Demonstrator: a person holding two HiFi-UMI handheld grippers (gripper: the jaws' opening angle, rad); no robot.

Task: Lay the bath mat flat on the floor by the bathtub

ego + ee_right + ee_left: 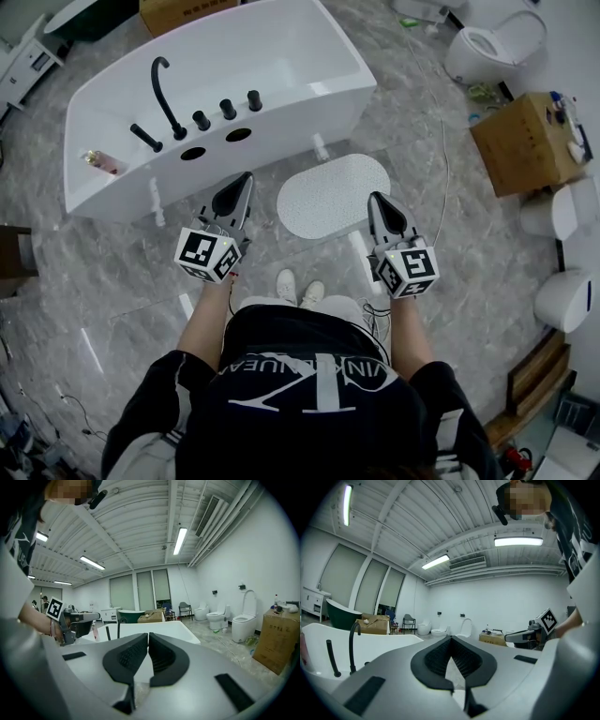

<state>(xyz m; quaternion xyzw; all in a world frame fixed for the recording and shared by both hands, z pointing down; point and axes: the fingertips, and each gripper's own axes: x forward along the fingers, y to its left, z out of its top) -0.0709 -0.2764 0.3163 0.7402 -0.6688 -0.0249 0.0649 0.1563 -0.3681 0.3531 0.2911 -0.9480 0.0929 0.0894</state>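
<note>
On the floor point(112, 272) by the bathtub point(281, 56): we see the white oval bath mat point(333, 195) lying flat on the grey marble, just beside the tub's outer wall.
Left tool point(242, 183): we hold it over the floor to the left of the mat, pointing toward the tub. Its jaws are pressed together at the tips, and nothing sits between them.
Right tool point(378, 202): its jaws are drawn together, tips all but touching, and they pinch nothing. From the head view its tip lies over the mat's right edge, but we cannot tell whether it touches the mat.
Tub fittings: a black faucet point(167, 94) and a row of black knobs stand on the rim nearest us.
Our feet: white shoes point(298, 286) stand near the mat's near edge, between the two tools.
Further off: a cardboard box point(525, 141) and a white toilet point(487, 42) stand to the right, well apart from the mat.
</note>
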